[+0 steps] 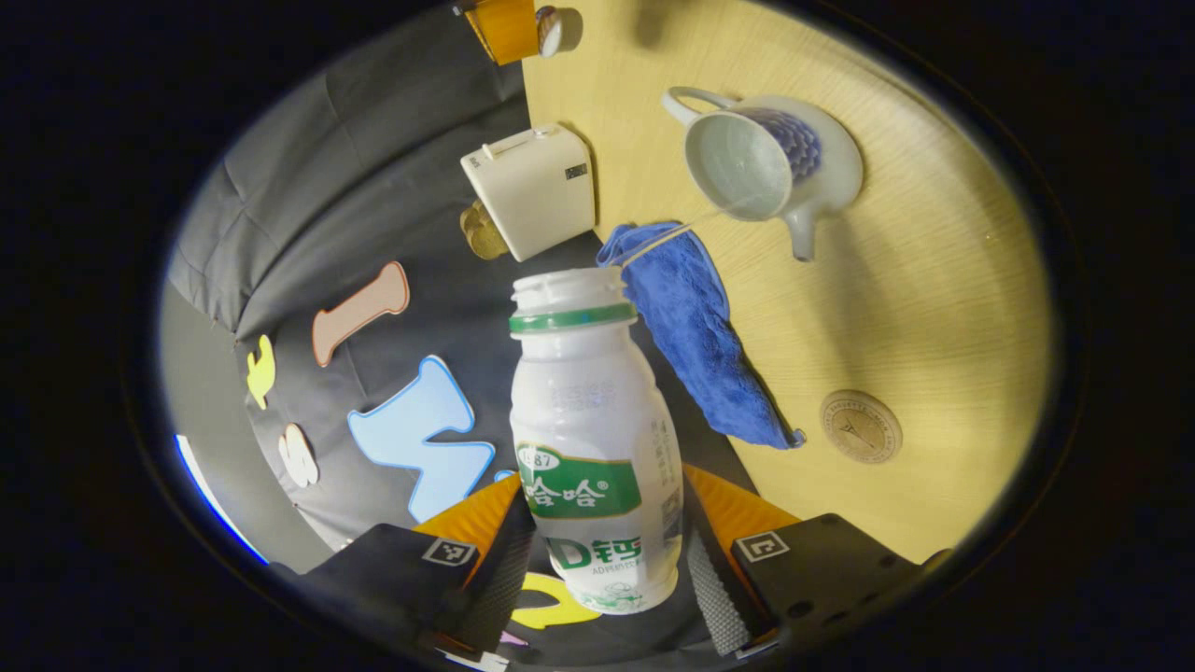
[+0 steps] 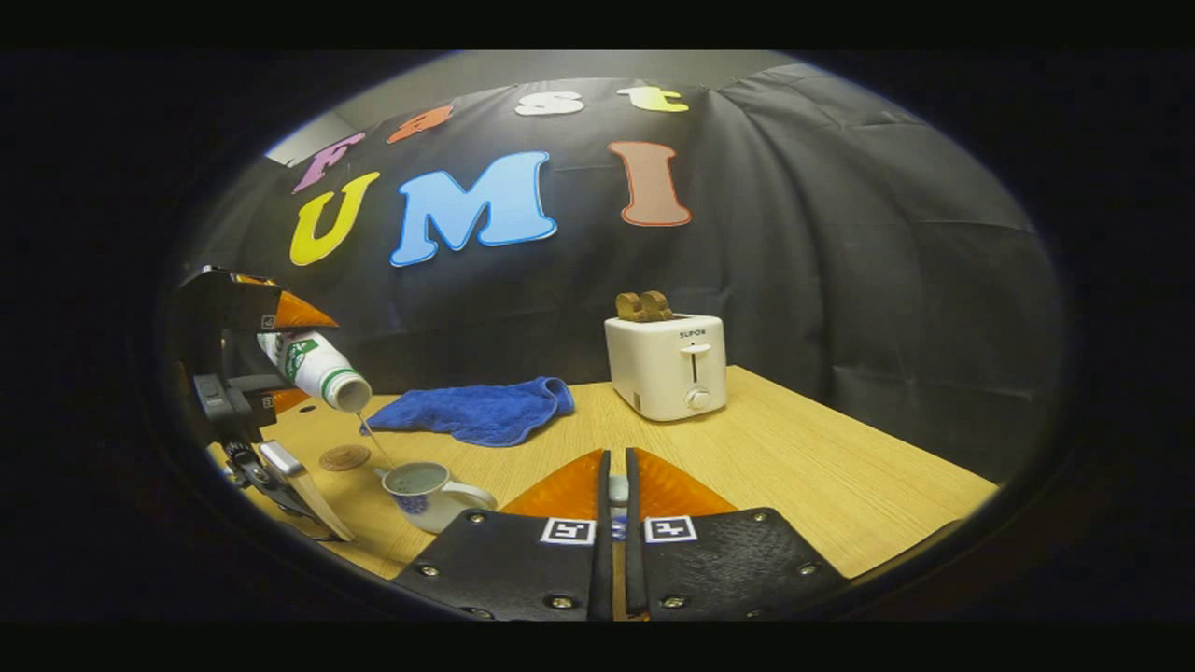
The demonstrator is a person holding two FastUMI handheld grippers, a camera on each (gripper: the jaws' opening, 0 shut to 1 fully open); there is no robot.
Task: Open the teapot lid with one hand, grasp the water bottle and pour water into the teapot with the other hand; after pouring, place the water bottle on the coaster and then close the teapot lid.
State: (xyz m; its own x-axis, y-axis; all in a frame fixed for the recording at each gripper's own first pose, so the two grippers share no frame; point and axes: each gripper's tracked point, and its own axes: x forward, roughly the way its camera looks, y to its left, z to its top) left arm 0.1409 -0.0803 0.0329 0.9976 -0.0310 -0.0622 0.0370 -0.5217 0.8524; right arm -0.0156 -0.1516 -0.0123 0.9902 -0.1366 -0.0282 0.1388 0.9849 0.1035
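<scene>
Wood-grain table (image 1: 934,280): left gripper (image 1: 597,569) clamps the plastic bottle (image 1: 593,448); right gripper (image 2: 616,485) fingers pinch the lid knob (image 2: 617,489).

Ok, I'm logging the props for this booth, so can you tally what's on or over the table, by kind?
Teapot: 1
Teapot lid: 1
Water bottle: 1
Coaster: 1
Blue cloth: 1
Toaster: 1
Total: 6
</scene>
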